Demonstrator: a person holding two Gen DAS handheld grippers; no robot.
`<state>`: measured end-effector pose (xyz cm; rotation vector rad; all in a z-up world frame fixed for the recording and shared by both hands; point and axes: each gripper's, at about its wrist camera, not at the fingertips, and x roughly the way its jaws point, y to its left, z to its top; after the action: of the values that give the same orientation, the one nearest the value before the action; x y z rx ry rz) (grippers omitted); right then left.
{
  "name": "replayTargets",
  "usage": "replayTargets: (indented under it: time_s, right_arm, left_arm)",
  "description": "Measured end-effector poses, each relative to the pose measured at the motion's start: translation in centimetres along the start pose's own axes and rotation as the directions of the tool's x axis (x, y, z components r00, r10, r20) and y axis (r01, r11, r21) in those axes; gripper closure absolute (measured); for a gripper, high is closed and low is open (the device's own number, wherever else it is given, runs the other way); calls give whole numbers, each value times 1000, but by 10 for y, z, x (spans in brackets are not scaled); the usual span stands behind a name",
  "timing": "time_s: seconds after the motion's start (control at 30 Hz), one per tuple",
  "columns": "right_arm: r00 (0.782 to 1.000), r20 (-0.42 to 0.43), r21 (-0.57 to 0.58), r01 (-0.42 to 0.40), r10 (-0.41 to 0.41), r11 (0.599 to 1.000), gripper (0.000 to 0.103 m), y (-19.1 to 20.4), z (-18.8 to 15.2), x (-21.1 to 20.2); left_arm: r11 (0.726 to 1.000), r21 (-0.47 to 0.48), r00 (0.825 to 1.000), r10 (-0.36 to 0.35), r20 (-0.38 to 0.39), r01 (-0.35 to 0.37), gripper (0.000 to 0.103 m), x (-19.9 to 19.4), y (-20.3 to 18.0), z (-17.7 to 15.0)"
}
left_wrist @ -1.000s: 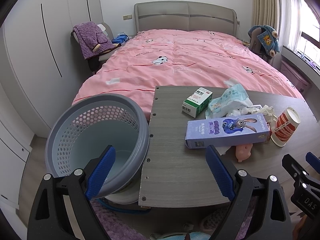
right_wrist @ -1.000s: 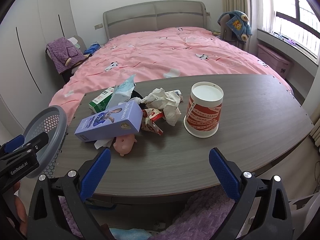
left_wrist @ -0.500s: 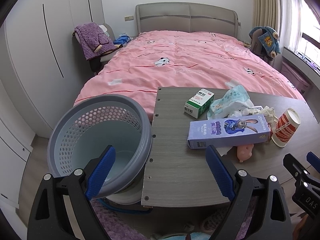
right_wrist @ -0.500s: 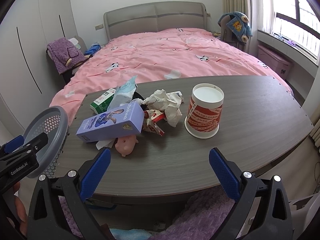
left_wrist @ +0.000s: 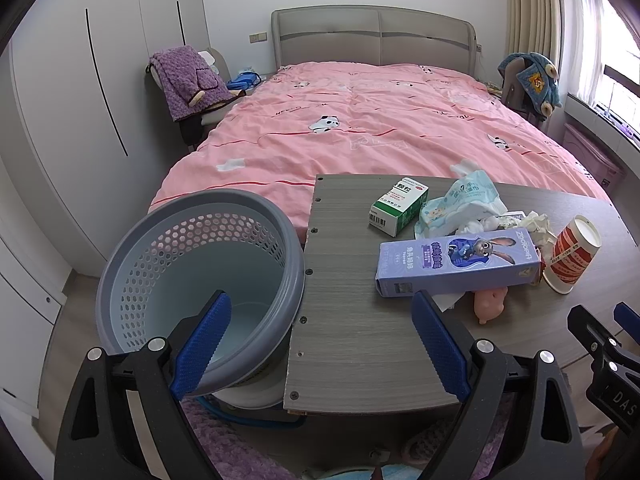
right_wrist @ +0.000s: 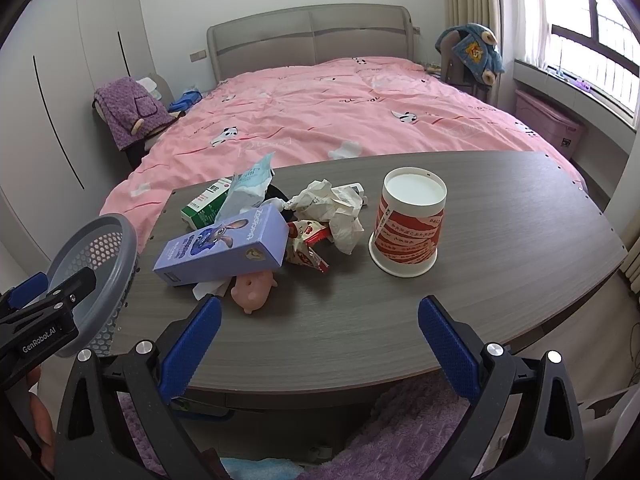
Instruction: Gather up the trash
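Trash sits heaped at the middle left of the right wrist view: a purple carton (right_wrist: pixel 224 246), crumpled paper (right_wrist: pixel 334 210), a green box (right_wrist: pixel 202 208) and a red-and-white cup (right_wrist: pixel 408 228) on the grey table (right_wrist: pixel 500 216). The basket (left_wrist: pixel 200 280) waits lower left in the left view, seemingly empty. Both the left gripper (left_wrist: pixel 320 344) and right gripper (right_wrist: pixel 320 346) hover wide open, holding nothing. Collection looks unstarted; next, reach forward for one item.
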<state>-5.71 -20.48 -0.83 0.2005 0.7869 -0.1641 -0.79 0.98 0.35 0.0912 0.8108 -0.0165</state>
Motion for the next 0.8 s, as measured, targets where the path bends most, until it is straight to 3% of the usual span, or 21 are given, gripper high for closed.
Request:
replayTargets:
  time_s: [0.8]
  right_arm:
    - [1000,-8,1,-11,11,1000,6,0,0,0]
  left_arm:
    - [1000,-1,1000,3,0,-3,16,-1,3,1]
